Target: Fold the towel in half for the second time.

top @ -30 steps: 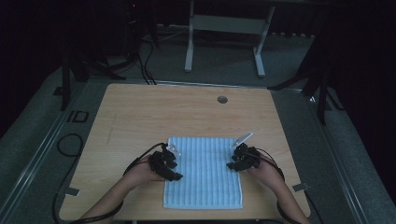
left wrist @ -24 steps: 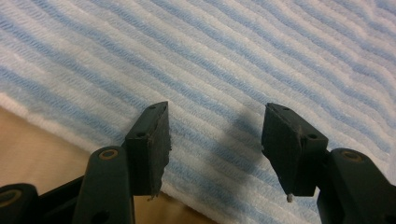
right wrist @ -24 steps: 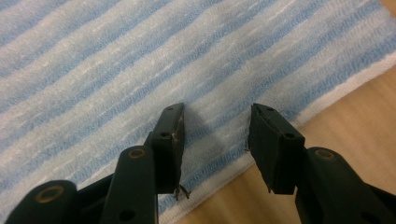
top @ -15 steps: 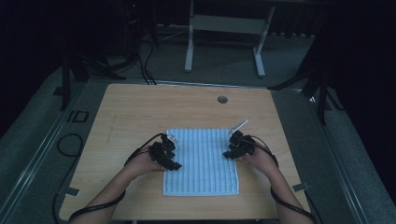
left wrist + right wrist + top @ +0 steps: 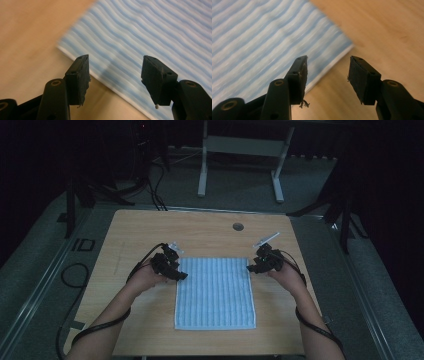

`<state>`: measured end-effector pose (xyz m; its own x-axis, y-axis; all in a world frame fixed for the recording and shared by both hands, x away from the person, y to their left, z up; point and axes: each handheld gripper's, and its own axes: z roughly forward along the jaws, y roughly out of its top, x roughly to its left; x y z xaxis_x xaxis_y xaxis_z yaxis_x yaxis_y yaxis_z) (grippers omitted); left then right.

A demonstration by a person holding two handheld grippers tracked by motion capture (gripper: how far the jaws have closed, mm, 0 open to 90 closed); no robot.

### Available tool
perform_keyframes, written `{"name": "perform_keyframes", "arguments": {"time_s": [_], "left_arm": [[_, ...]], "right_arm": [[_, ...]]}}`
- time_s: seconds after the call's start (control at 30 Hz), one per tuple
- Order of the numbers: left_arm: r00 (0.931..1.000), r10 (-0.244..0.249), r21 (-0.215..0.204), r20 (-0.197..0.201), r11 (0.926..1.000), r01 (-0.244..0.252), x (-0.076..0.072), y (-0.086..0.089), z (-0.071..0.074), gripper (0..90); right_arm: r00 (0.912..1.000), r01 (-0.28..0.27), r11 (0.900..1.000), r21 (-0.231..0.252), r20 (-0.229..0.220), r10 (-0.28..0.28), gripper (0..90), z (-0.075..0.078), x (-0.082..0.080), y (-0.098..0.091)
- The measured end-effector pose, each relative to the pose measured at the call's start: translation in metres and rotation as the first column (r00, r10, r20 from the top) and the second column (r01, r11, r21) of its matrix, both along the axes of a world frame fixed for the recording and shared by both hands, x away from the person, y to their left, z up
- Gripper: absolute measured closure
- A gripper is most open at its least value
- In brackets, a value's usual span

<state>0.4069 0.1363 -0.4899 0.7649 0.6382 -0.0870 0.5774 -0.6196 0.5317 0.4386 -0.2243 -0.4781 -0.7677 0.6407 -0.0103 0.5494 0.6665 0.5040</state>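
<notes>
A blue and white striped cloth (image 5: 216,292) lies flat on the wooden table (image 5: 200,232). My left gripper (image 5: 176,272) hovers at the cloth's far left corner, open, its jaws straddling the cloth's edge (image 5: 110,86). My right gripper (image 5: 254,265) sits at the far right corner, also open, with the cloth's edge (image 5: 329,66) between its jaws. Nothing is held by either gripper (image 5: 115,80) (image 5: 327,78). The cloth's stripes (image 5: 155,35) (image 5: 257,40) run close under the jaws.
A round hole (image 5: 238,226) marks the table's far side. Bare wood surrounds the cloth on both sides. A white metal stand (image 5: 240,150) and cables (image 5: 155,185) sit on the floor beyond the table.
Both grippers have moved away from me, from the cloth's middle sides up to its far corners. The cloth lies farther from the near edge than before.
</notes>
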Motion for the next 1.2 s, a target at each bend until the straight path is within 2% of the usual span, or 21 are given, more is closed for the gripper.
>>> {"name": "perform_keyframes", "arguments": {"time_s": [0.13,0.23,0.33,0.4,0.57,0.7,0.83,0.9,0.93,1.0,1.1,1.2], "left_arm": [[0.9988,0.034,-0.004,0.035,0.9994,-0.034,0.020,0.002,0.005,39.4],[0.9973,0.065,-0.011,0.034,0.9978,-0.065,0.035,0.004,0.005,39.5],[0.9901,0.139,-0.026,0.021,0.9901,-0.138,0.048,0.007,0.001,39.5],[0.9913,0.132,-0.054,-0.004,0.9898,-0.132,0.053,0.007,-0.003,39.4],[0.9909,0.123,-0.026,-0.053,0.9918,-0.125,0.064,0.002,-0.020,39.6],[0.9898,0.117,-0.021,-0.081,0.9927,-0.119,0.068,0.003,-0.028,42.9],[0.9876,0.119,-0.006,-0.103,0.9928,-0.120,0.072,0.000,-0.036,54.7],[0.9820,0.147,0.011,-0.118,0.9891,-0.147,0.074,-0.002,-0.040,60.5],[0.9800,0.154,-0.004,-0.126,0.9878,-0.155,0.074,-0.002,-0.041,65.2],[0.9802,0.155,0.002,-0.124,0.9878,-0.156,0.075,-0.004,-0.042,72.4],[0.9814,0.149,-0.003,-0.122,0.9887,-0.150,0.074,-0.005,-0.040,83.5],[0.9846,0.140,-0.006,-0.104,0.9899,-0.142,0.070,-0.006,-0.034,86.2]], "right_arm": [[0.9995,0.028,0.9996,-0.004,-0.012,-0.028,49.9,0.002,0.018,0.001],[0.9984,0.053,0.9986,-0.003,-0.021,-0.053,49.9,0.000,0.035,0.002],[0.9969,0.072,0.9974,-0.002,-0.032,-0.072,49.9,-0.005,0.045,0.005],[0.9955,0.080,0.9967,-0.014,-0.051,-0.080,49.9,-0.010,0.051,0.007],[0.9900,0.104,0.9945,-0.018,-0.095,-0.105,49.7,-0.026,0.063,0.013],[0.9869,0.106,0.9928,-0.057,-0.117,-0.112,52.4,-0.039,0.067,0.019],[0.9839,0.105,0.9930,-0.053,-0.139,-0.112,59.6,-0.045,0.069,0.023],[0.9857,0.099,0.9935,-0.056,-0.131,-0.106,65.3,-0.045,0.068,0.024],[0.9848,0.105,0.9932,-0.051,-0.134,-0.111,68.1,-0.045,0.068,0.024],[0.9842,0.107,0.9934,-0.042,-0.138,-0.111,74.8,-0.046,0.067,0.025],[0.9851,0.101,0.9934,-0.053,-0.134,-0.108,84.4,-0.045,0.065,0.027],[0.9868,0.097,0.9925,-0.075,-0.123,-0.105,86.6,-0.041,0.063,0.030]]}}
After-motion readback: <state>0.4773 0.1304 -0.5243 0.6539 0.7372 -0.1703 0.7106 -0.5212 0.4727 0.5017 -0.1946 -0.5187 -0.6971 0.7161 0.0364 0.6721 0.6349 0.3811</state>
